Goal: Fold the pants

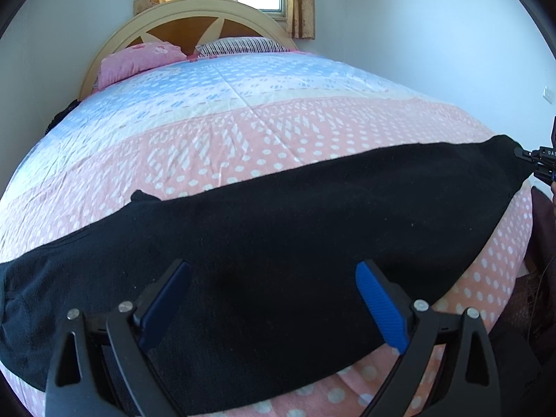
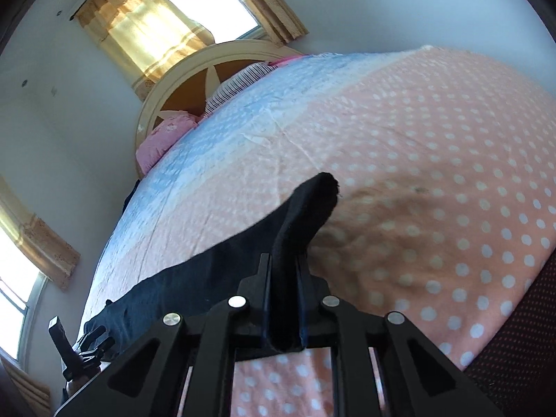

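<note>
The black pants (image 1: 264, 229) lie stretched left to right across the near edge of the bed (image 1: 243, 132), on its pink dotted cover. The right gripper (image 2: 284, 271) has clamped one end between its jaws, cloth bunched and poking out beyond them, while the left gripper (image 1: 272, 299) hovers wide open over the middle, holding nothing. With only one end pinched, lifting it across could drag the whole garment or crumple it.
</note>
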A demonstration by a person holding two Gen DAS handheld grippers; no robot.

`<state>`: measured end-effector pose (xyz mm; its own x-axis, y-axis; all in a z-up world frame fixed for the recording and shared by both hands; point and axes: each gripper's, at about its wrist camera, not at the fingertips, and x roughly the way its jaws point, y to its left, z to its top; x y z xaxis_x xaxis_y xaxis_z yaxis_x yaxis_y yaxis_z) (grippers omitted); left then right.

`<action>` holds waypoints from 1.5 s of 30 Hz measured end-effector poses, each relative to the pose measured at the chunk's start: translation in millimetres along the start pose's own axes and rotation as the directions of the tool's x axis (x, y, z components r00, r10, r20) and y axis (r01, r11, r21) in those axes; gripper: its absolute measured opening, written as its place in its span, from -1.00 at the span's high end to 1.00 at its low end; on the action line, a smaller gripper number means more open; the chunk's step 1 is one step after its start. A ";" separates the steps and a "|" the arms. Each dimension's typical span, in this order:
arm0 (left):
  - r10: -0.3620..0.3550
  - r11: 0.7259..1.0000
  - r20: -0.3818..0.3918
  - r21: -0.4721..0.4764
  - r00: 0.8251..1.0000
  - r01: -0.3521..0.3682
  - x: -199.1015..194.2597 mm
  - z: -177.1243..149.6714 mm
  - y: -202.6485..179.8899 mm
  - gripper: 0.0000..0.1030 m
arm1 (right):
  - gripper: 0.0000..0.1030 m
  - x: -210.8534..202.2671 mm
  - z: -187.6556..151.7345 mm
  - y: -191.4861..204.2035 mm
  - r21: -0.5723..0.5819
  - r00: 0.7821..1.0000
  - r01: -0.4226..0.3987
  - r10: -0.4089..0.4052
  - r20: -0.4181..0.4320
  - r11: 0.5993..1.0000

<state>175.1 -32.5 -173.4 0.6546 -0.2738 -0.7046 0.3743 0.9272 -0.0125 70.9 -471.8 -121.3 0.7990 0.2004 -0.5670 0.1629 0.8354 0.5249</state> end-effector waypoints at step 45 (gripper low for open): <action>-0.418 0.905 -0.110 -0.143 0.902 0.402 49.0 56.3 -70.8 0.36 | -0.19 59.1 -65.0 138.5 -0.261 0.982 -0.186 0.171 -0.082 0.947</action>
<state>217.6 -125.9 -167.1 0.3616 -0.6060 -0.7085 0.5078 0.7654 -0.3954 103.1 -310.9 -123.4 0.7646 0.3814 -0.5195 -0.1457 0.8875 0.4371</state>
